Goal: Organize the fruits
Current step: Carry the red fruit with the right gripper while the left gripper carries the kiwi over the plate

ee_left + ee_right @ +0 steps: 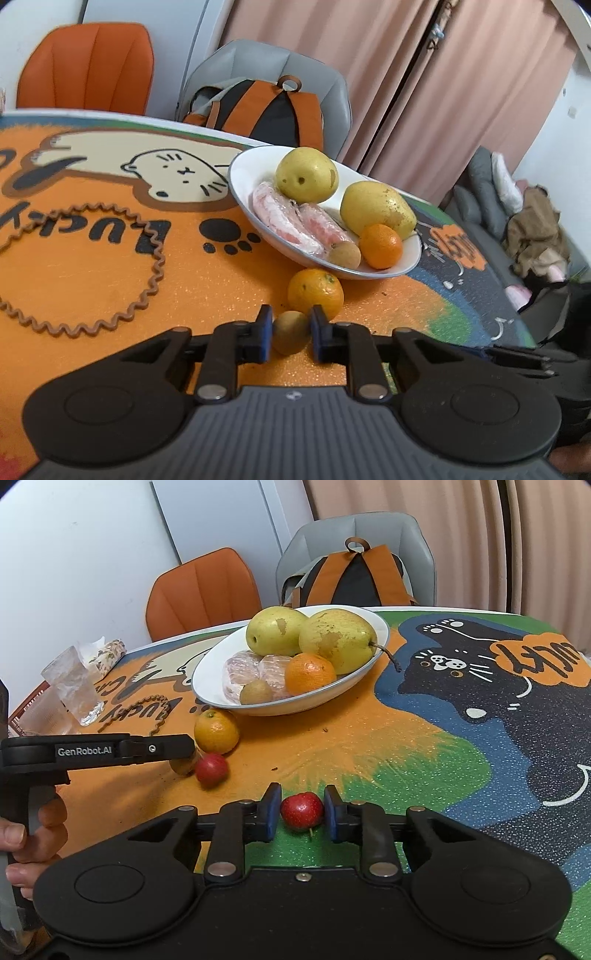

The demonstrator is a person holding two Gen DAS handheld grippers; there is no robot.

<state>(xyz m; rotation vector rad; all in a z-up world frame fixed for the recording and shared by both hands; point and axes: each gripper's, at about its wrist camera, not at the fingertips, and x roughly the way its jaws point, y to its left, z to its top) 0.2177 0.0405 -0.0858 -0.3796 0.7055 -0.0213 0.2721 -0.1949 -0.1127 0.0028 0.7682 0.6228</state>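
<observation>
**Both grippers pinching small fruit in front of the bowl**

Left gripper [291,334]: blue pads pressed on a small round tan-brown fruit [290,332], low centre of the left wrist view, on the orange part of the printed cat tablecloth [110,280]. Just behind it sits a loose orange mandarin [315,293].

Right gripper [302,813]: pads clamped on a small red round fruit [302,809], low centre of the right wrist view, over the green patch of cloth. A second small red fruit [211,769] lies at centre left, beside the left gripper's tip.

White oval bowl [332,692], upper centre: two yellow-green pears [275,631], plastic-wrapped pink segments [240,672], one mandarin, one tan fruit.

A hand [26,830] grips the left handle at the lower left edge.
</observation>
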